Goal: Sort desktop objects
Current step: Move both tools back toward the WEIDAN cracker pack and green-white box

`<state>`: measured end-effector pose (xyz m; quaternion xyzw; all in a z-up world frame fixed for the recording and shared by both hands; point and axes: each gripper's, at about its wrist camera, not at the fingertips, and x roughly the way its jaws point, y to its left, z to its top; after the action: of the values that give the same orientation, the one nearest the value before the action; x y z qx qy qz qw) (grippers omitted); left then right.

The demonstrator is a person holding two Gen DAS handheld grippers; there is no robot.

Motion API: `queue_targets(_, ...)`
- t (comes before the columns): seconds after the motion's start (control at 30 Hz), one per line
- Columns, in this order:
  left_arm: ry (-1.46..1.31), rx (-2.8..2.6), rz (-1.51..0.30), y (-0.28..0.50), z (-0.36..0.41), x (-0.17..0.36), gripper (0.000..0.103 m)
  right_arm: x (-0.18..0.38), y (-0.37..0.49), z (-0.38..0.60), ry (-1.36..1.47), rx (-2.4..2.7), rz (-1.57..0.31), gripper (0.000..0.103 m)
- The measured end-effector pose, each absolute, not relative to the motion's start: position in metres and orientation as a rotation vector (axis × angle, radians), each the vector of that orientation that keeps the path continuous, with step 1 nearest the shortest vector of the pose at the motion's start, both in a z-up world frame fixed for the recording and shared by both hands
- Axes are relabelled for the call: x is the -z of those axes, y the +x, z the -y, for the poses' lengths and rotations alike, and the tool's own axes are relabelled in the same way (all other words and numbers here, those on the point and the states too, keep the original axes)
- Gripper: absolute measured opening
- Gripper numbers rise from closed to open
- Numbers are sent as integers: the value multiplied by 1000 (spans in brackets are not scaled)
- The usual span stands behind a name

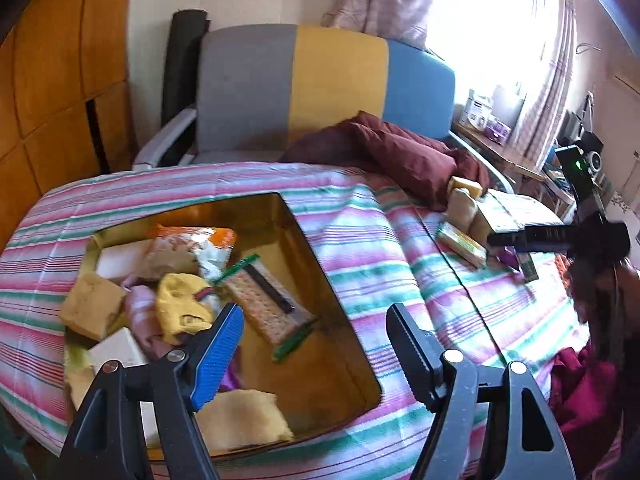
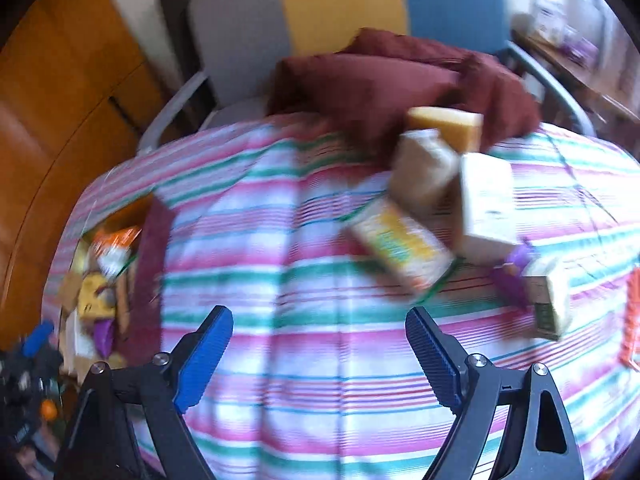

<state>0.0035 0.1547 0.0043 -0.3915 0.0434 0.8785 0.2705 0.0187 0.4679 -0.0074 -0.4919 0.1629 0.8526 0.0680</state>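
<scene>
A gold metal tin (image 1: pixel 332 292) sits on the striped tablecloth (image 1: pixel 400 240) and holds several items: a cracker pack (image 1: pixel 264 300), a yellow cloth (image 1: pixel 180 300), sponges and an orange snack bag (image 1: pixel 192 244). My left gripper (image 1: pixel 316 332) is open and empty above the tin's near right side. My right gripper (image 2: pixel 320 344) is open and empty above bare cloth. Ahead of it lie a yellow-green packet (image 2: pixel 404 252), a cream box (image 2: pixel 484 204), a jar (image 2: pixel 424 172), a yellow sponge (image 2: pixel 444 124) and a small box (image 2: pixel 548 304). The right wrist view is blurred.
A dark red cushion (image 1: pixel 400 148) lies at the table's far edge before a grey, yellow and blue chair (image 1: pixel 320 88). A wooden cabinet (image 1: pixel 52 80) stands on the left. The right gripper shows in the left wrist view (image 1: pixel 560 236).
</scene>
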Motion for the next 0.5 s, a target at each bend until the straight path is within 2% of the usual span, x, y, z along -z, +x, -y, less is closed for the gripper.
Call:
queue_targets(0.23,-1072,-2281,-169,12,-181,5,74,4,45,-558,-1336,-2402,-597,89)
queue_targets(0.5,-1083,-2215,-205,16,-207,10,74,34,70,-627,-1376,-2234,-690,89)
